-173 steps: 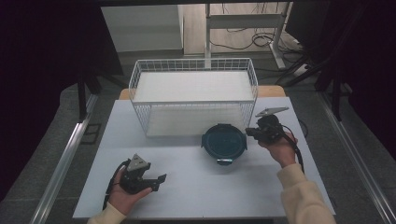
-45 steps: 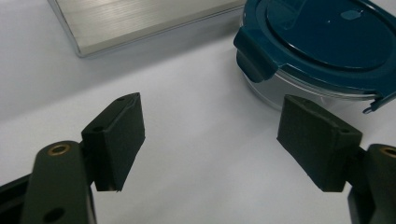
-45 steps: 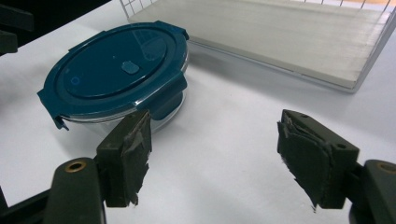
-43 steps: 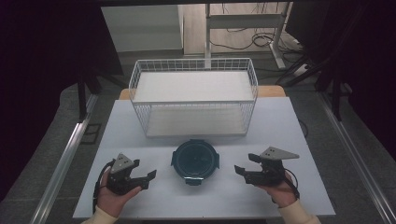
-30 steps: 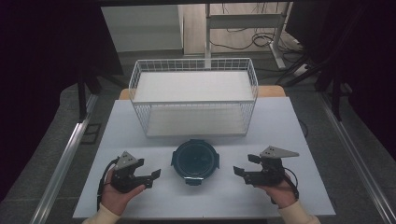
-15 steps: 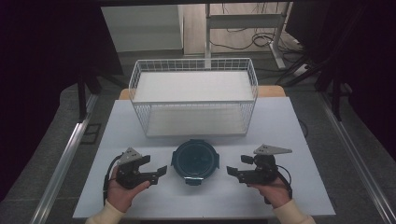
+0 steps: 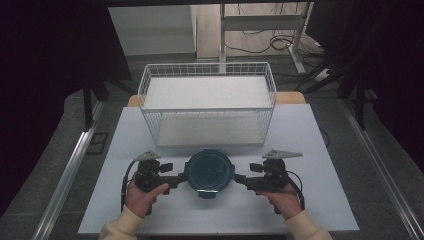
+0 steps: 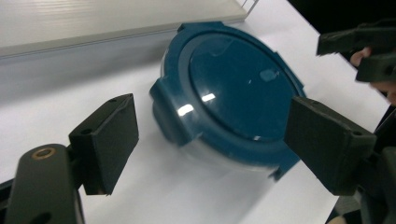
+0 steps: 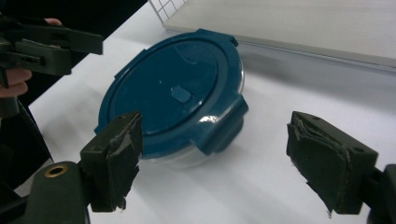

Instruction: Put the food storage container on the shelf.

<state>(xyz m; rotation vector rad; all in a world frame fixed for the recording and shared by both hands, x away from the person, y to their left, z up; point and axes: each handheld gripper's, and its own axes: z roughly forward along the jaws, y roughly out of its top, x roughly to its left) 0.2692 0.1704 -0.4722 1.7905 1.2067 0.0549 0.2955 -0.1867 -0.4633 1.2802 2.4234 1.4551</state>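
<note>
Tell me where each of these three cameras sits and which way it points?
High view: above the person's side, looking forward and down at the table, wire basket, both hands, left tool, right tool.
Left gripper view: rides the left tool, looking past its own black jaws at the blue lidded container.
Right gripper view: rides the right tool, facing that container from the opposite side.
Both gripper views share the container and each other's tool.

We cannot see inside the round container (image 7: 209, 172): its teal lid (image 8: 238, 88) hides whatever it holds.
</note>
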